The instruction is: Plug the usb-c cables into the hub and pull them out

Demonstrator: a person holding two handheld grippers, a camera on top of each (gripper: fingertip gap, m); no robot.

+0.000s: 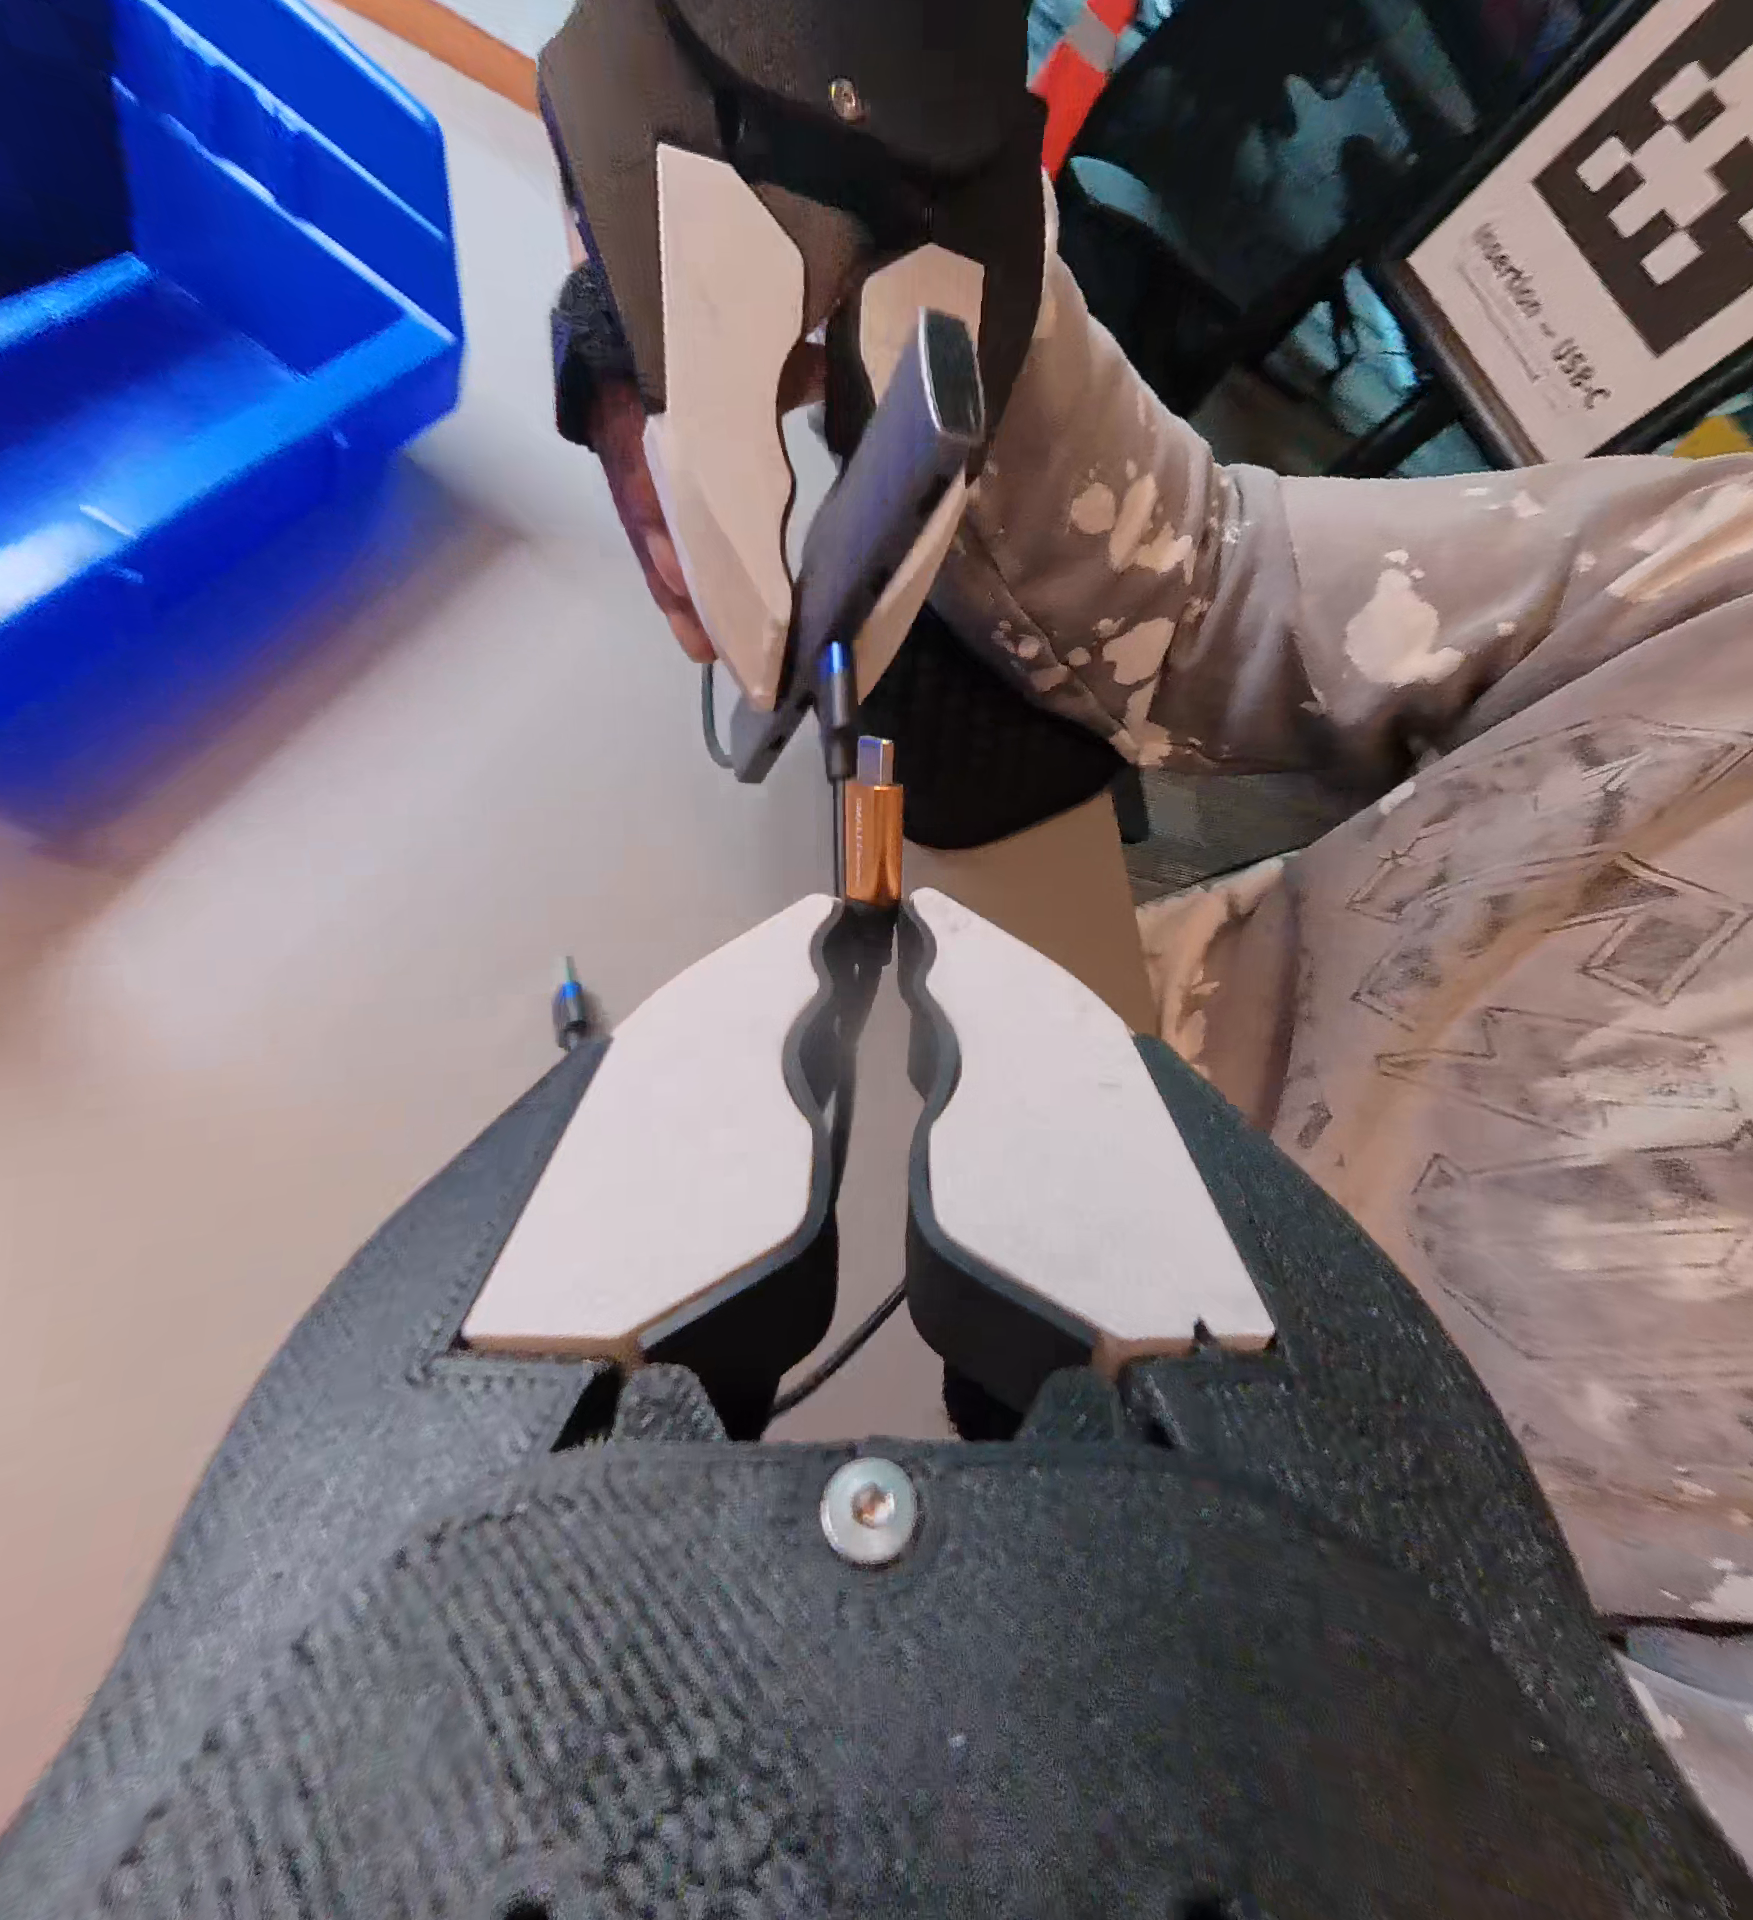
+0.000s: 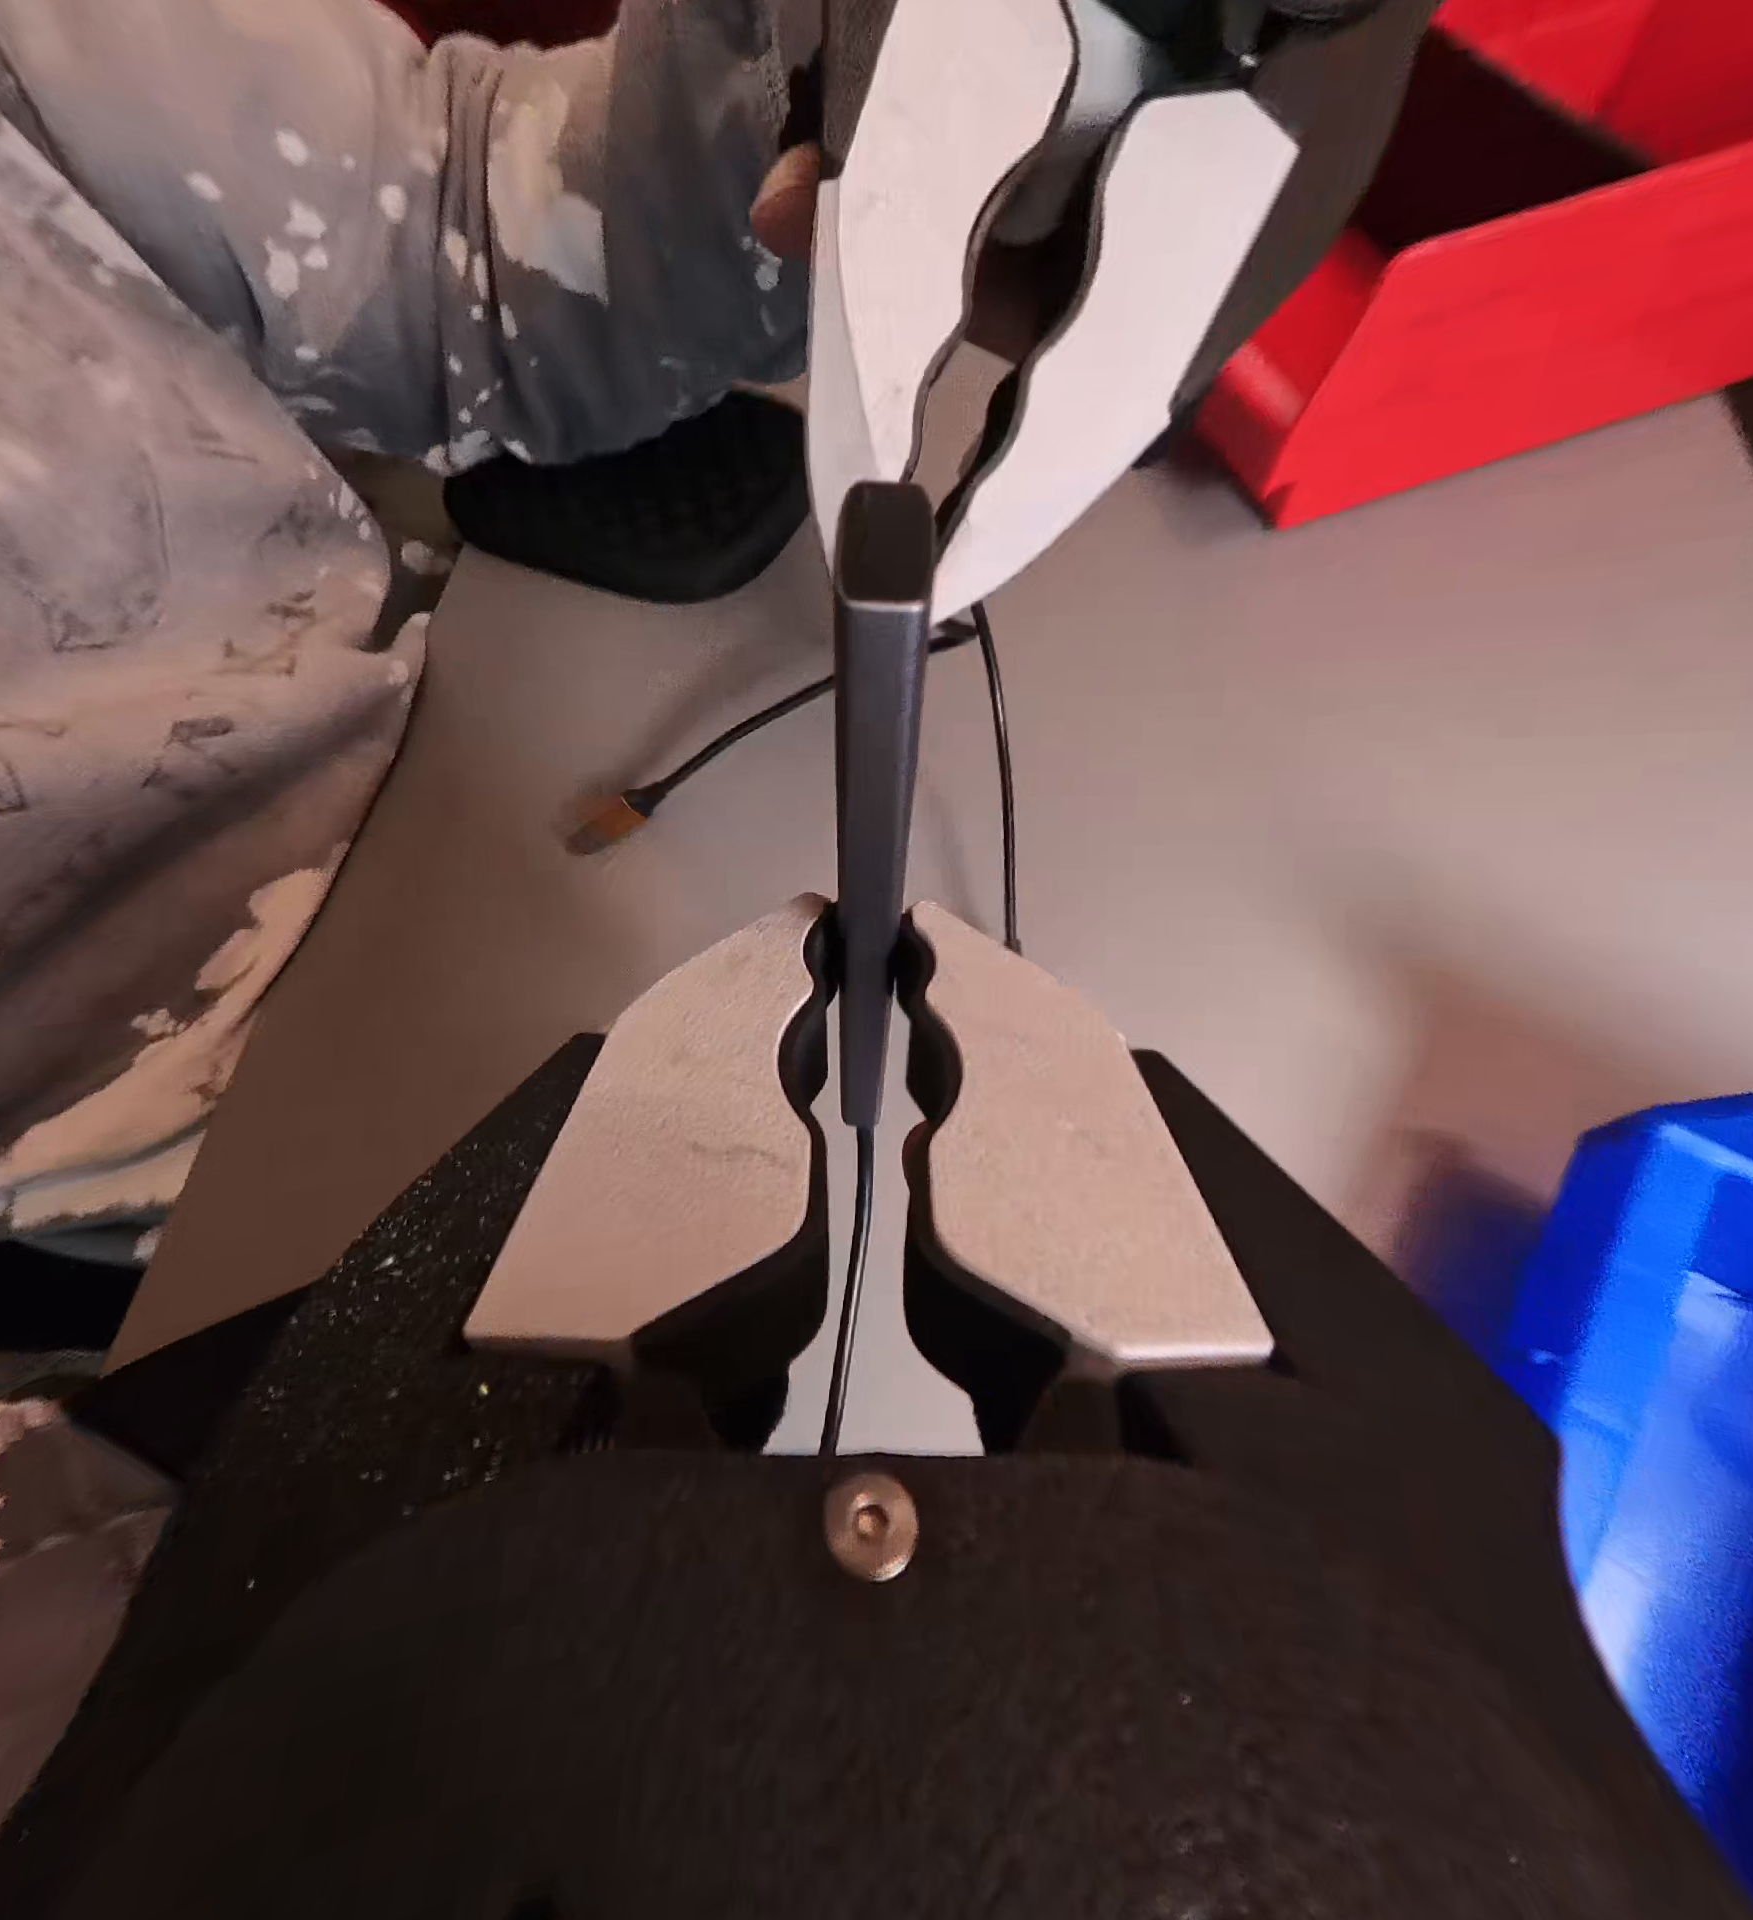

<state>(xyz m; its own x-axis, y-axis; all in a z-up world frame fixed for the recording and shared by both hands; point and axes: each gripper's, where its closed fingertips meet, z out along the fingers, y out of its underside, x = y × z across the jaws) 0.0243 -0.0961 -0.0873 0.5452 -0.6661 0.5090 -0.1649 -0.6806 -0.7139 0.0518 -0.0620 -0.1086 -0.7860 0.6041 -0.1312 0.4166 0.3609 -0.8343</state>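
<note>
The left gripper [image 1: 872, 909], black ribbed printed plastic with smooth pale finger plates and wavy inner edges, is clamped on the base of an orange plug [image 1: 874, 840]; the plug's bare metal tip points away, just short of the hub [image 1: 877, 520] and not seated. The hub is a slim grey metal bar with rounded corners, held above the table [image 1: 228, 1039] and tilted. A blue-tipped plug [image 1: 836, 691] sits in the hub's side, its thin black cable hanging down. The right gripper [image 2: 864, 940] grips the hub's near end, the bar running straight out between its fingers, a thin lead trailing back through the gap. A second orange plug [image 2: 607, 821] lies loose on the smooth beige table, left of the hub. Another blue-tipped plug [image 1: 571, 1013] lies on the table at the left. A glossy blue bin [image 1: 145, 416] stands far left; a red bin [image 2: 1537, 291] shows far right in the right wrist view.
</note>
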